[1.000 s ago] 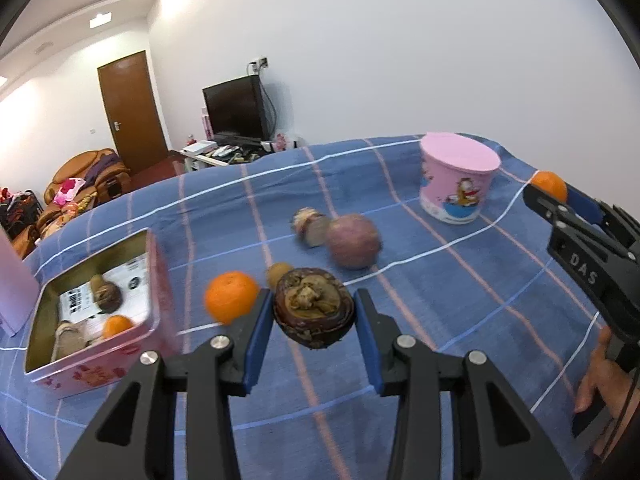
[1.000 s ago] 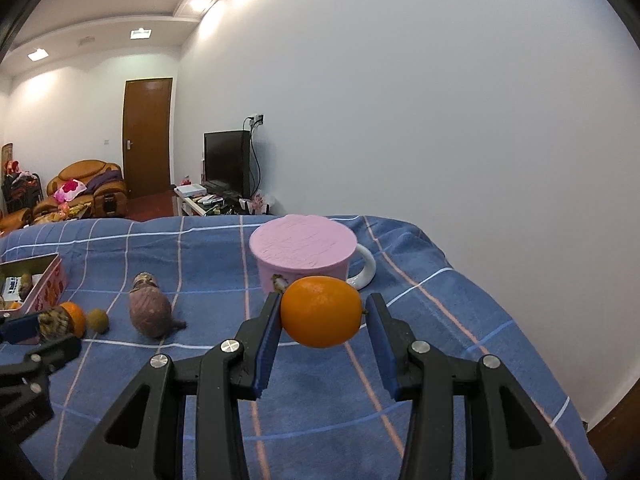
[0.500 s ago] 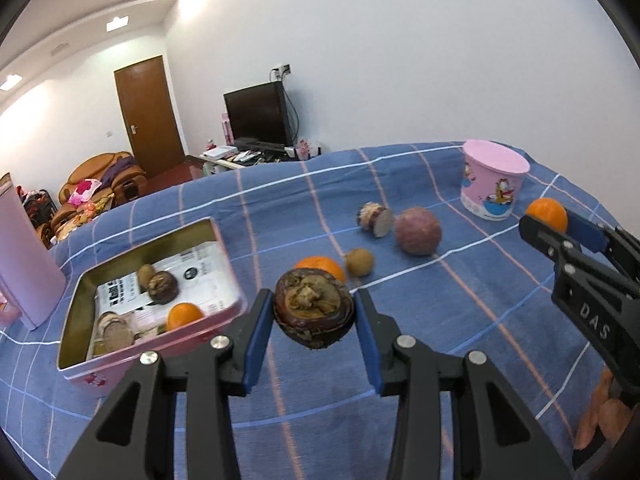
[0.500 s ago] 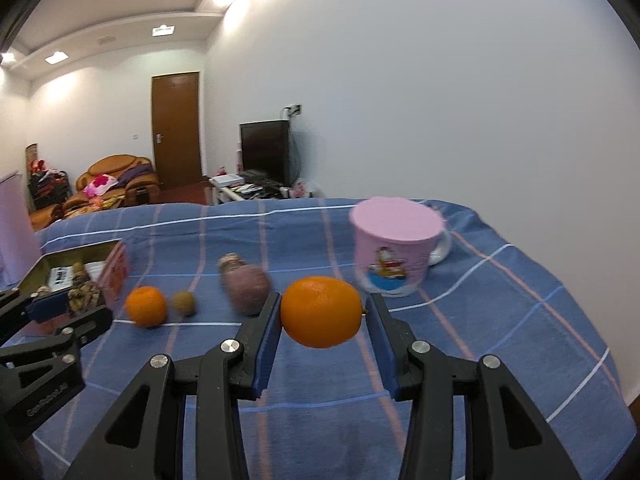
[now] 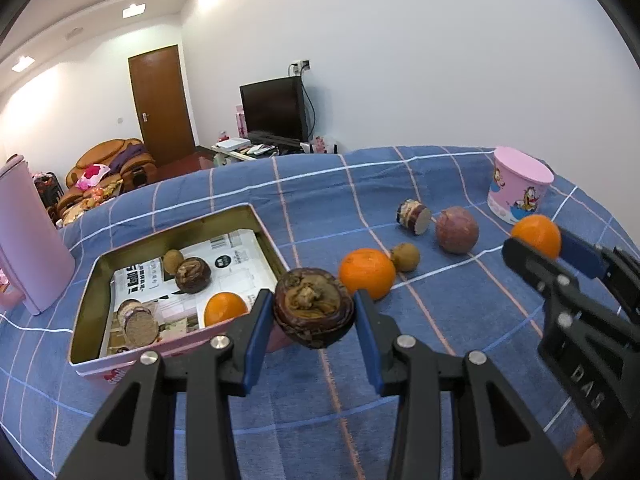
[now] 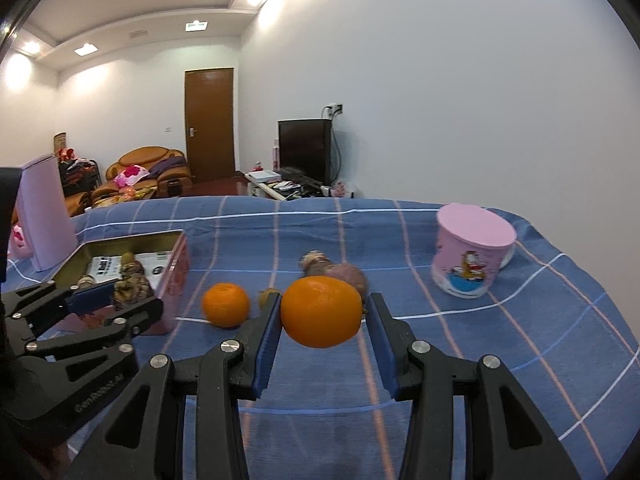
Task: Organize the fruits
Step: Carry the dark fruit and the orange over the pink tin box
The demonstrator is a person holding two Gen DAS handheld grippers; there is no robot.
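since a second ago we have swung both tools across the bed toward the tin, which now sits much closer in both views.

from the left wrist view, our left gripper (image 5: 314,312) is clamped on a dark mangosteen (image 5: 314,313), held in the air just beside the tin's (image 5: 86,312) near right corner. inside the tin lie another mangosteen, a small orange, a brown longan and a cut piece. on the blue checked bedspread (image 5: 460,320), right of the tin, rest a loose orange (image 5: 367,273), a longan (image 5: 405,257), a purple passion fruit (image 5: 457,230) and a cut fruit (image 5: 414,216), with the pink cup (image 5: 518,190) by the far right edge.

from the right wrist view, our right gripper (image 6: 321,312) is closed on a held orange (image 6: 321,312), above the middle of the bed, well apart from the tin.

we judge the risks are these: both tools converge on one small tin, so they could knock each other, and a release over the rim could send round fruit rolling off the soft bedspread.
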